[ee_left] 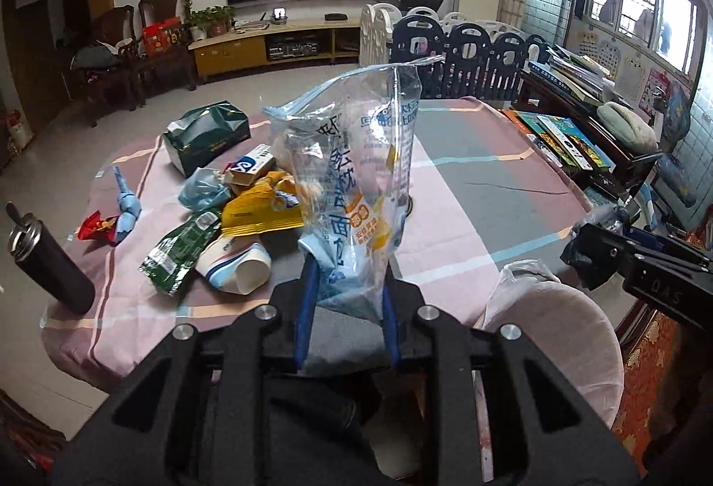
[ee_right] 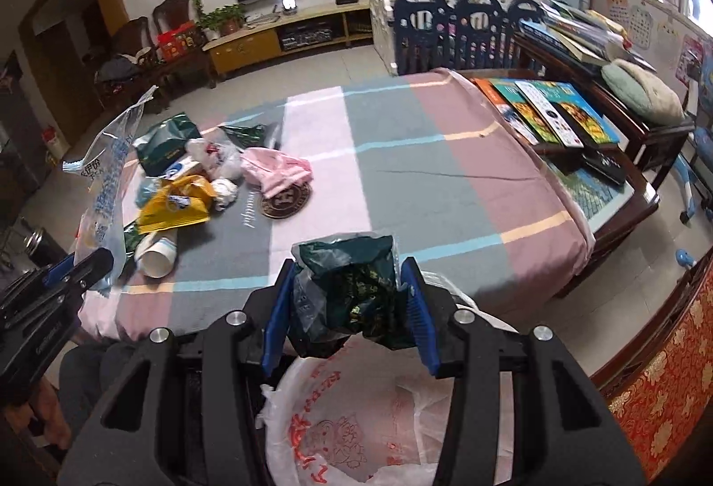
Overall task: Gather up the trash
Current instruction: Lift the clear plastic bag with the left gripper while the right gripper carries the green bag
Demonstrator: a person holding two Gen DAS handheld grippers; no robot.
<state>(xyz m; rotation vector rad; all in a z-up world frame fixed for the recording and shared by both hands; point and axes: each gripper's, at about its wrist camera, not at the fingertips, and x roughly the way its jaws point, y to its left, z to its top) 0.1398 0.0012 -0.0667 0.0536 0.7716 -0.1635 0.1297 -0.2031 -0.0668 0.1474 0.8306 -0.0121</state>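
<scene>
Between the jaws of the left gripper [ee_left: 345,285]: a clear bag [ee_left: 352,174], pinched at its lower end, standing up and a little crumpled. Thin glossy film, blue edge, printed blue letters and an orange patch. Probably held by the bottom so that it can be carried whole to the bin.

Between the jaws of the right gripper [ee_right: 350,299]: a dark green wrapper [ee_right: 352,285], squeezed into a loose ball, with some grey film at its left side. Shiny, creased foil. Directly under these jaws: the bin [ee_right: 356,419], round, lined with a thin white bag with red print. Held there most likely for dropping; judged so from the position only.

Ahead of both grippers: the worktop [ee_right: 401,174], covered by a soft cloth in pink, grey-green and mauve blocks with thin pale lines. To the left of the left jaws, the remaining trash in one heap: yellow pouch [ee_left: 258,210], green foil pack [ee_left: 178,250], paper cup [ee_left: 236,263] lying on its side, small carton [ee_left: 249,165], green box [ee_left: 205,134], blue crumpled film [ee_left: 202,187]. Further left, near the edge: a dark metal bottle [ee_left: 49,263], upright. Much still to collect, by this look.
</scene>
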